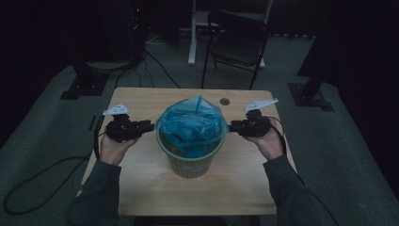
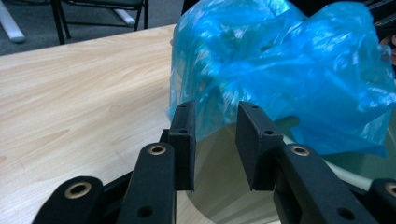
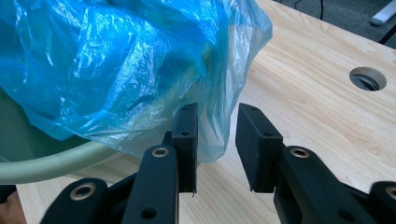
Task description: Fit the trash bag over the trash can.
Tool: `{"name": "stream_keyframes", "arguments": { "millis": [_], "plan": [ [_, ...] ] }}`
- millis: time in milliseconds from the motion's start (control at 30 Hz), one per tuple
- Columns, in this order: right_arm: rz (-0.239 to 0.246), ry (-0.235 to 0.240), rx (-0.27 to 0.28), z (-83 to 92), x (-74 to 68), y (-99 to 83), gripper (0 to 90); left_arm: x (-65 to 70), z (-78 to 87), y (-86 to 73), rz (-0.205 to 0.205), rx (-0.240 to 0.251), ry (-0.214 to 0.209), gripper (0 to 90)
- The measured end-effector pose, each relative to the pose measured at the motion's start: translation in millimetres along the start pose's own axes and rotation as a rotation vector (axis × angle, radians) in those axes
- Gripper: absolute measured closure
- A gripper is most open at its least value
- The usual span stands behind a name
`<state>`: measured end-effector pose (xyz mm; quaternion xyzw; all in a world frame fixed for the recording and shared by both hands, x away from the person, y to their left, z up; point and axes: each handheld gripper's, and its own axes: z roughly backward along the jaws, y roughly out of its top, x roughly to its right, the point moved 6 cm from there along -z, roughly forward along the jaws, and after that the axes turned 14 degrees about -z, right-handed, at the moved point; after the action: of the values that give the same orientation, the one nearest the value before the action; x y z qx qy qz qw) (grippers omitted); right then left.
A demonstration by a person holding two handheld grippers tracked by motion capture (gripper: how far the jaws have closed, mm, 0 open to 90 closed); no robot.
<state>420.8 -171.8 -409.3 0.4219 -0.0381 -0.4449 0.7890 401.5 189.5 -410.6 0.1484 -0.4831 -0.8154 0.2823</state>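
Note:
A pale green bin stands in the middle of the wooden table, with a crumpled blue plastic bag puffed up loosely over its rim. My left gripper is level at the bin's left side and my right gripper at its right, both pointing at the bag. In the left gripper view the left gripper is open, and the bag lies just beyond its tips. In the right gripper view the right gripper is open too, with a loose edge of the bag hanging in the gap, not pinched.
A round cable hole sits in the table's far right part, also seen as a hole near my right jaws. A dark folding chair stands behind the table. Cables run over the floor at the left.

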Motion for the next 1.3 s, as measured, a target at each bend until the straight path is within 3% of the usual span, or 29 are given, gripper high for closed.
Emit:
{"name": "stream_keyframes", "arguments": {
  "millis": [500, 767, 1033, 1167, 1300],
  "plan": [
    [-0.024, 0.011, 0.009, 2.9, 6.2, -2.5, 68.7, -3.7, -10.4, 16.7, -0.057, 0.019, -0.016, 59.9],
    [-0.016, 0.023, 0.043, 14.5, 1.0, 1.2, 68.3, -0.3, -13.9, 24.1, -0.071, 0.031, -0.031, 58.7],
    [-0.006, 0.058, 0.074, 21.7, -10.1, 5.8, 67.0, 2.5, -20.5, 24.8, -0.079, 0.017, -0.049, 61.9],
    [-0.008, 0.12, 0.065, 18.9, -19.0, 4.5, 64.9, 4.9, -22.3, 25.5, -0.091, 0.015, -0.041, 66.9],
    [0.002, 0.13, 0.049, 15.4, -22.5, 2.9, 63.9, 5.9, -21.2, 25.9, -0.096, 0.019, -0.042, 73.7]
  ]
}}
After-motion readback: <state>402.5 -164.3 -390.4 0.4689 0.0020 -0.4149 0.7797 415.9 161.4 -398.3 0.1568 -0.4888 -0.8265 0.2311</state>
